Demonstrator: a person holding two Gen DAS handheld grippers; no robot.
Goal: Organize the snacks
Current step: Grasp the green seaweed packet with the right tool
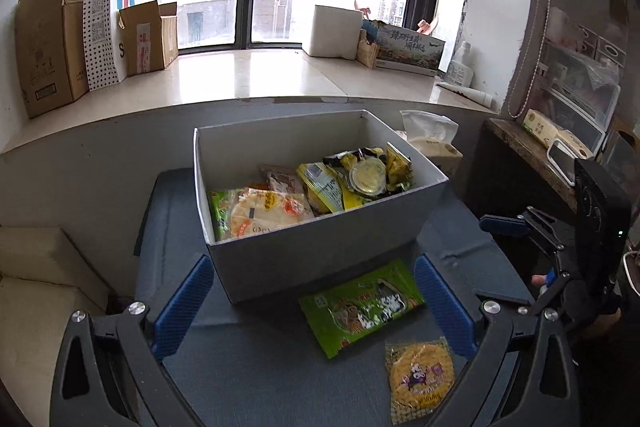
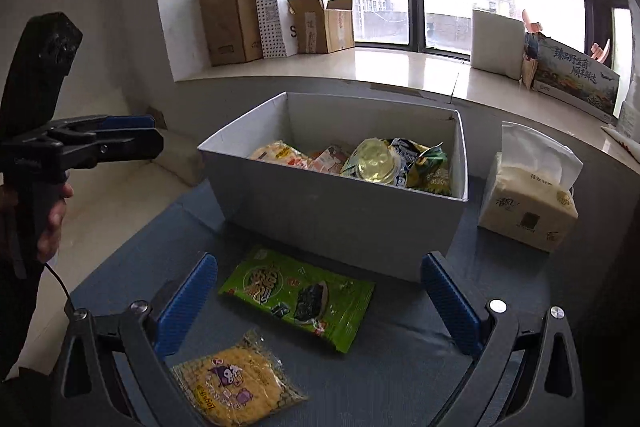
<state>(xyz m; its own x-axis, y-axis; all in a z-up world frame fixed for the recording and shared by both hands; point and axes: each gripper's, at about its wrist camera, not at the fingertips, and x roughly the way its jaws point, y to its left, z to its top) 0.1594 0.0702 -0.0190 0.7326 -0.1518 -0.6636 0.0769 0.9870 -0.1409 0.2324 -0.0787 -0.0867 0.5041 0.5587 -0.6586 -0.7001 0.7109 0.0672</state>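
A white open box [image 1: 312,259] [image 2: 340,223] stands on the blue-grey table and holds several snack packs and a jelly cup [image 1: 367,178] [image 2: 376,163]. A green seaweed snack pack [image 1: 362,307] [image 2: 298,297] lies flat on the table just in front of the box. A clear pack with a yellow round cracker [image 1: 420,377] [image 2: 236,383] lies nearer still. My left gripper [image 1: 314,301] is open and empty, above the table before the box. My right gripper [image 2: 320,301] is open and empty over the green pack. Each gripper shows side-on in the other's view.
A tissue pack [image 2: 528,203] [image 1: 432,139] stands right of the box. The window sill behind holds cardboard boxes [image 1: 48,43], a dotted paper bag [image 2: 276,3] and a white block [image 1: 334,31]. A beige cushion [image 1: 44,287] lies left of the table; a cluttered shelf [image 1: 560,139] is to the right.
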